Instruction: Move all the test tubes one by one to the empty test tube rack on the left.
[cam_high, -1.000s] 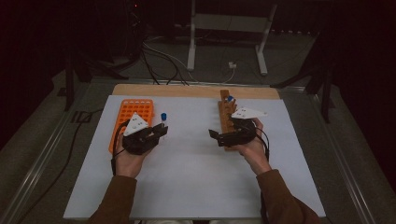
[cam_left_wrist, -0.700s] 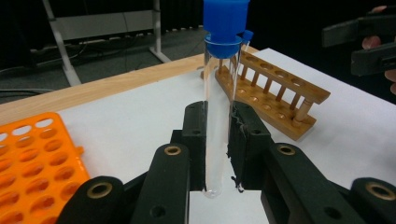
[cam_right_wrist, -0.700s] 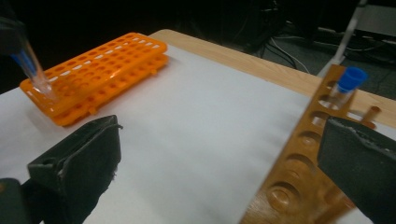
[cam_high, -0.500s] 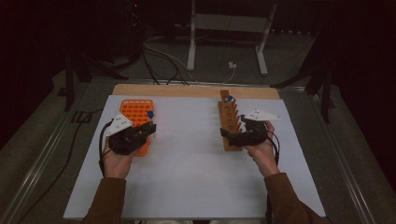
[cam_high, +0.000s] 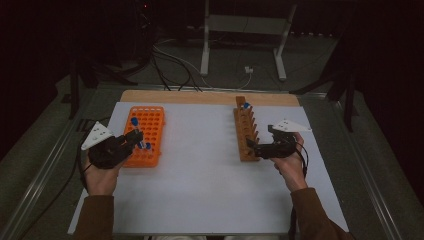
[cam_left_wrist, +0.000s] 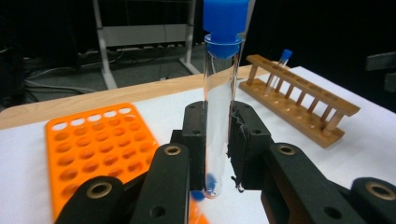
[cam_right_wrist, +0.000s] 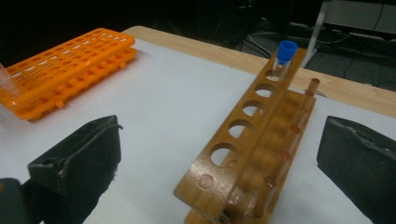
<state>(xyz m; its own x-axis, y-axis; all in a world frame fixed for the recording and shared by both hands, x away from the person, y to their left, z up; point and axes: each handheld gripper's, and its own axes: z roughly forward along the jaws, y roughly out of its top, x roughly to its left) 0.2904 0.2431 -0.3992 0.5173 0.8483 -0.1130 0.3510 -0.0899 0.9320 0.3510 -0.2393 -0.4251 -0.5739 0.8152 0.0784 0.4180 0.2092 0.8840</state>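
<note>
My left gripper (cam_left_wrist: 217, 154) is shut on a clear test tube (cam_left_wrist: 215, 107) with a blue cap and holds it upright. In the high view this left gripper (cam_high: 134, 140) hangs over the left side of the orange tube rack (cam_high: 150, 125), the tube's cap (cam_high: 135, 121) above its jaws. A wooden rack (cam_high: 244, 131) lies to the right with one blue-capped tube (cam_high: 246, 105) in its far end. My right gripper (cam_high: 257, 148) stands open at that rack's near end. In the right gripper view the wooden rack (cam_right_wrist: 252, 140) lies between the wide pads (cam_right_wrist: 88, 158), untouched.
A white sheet (cam_high: 200, 190) covers the table, with a wooden strip (cam_high: 200, 96) along its far edge. Beyond it stand a metal stand (cam_high: 240, 40) and loose cables (cam_high: 175, 60) on the floor. Metal rails (cam_high: 45, 170) run down both sides.
Both hands have moved apart. The left gripper carried the tube leftward to the orange rack; the right gripper slid rightward beside the wooden rack's near end.
</note>
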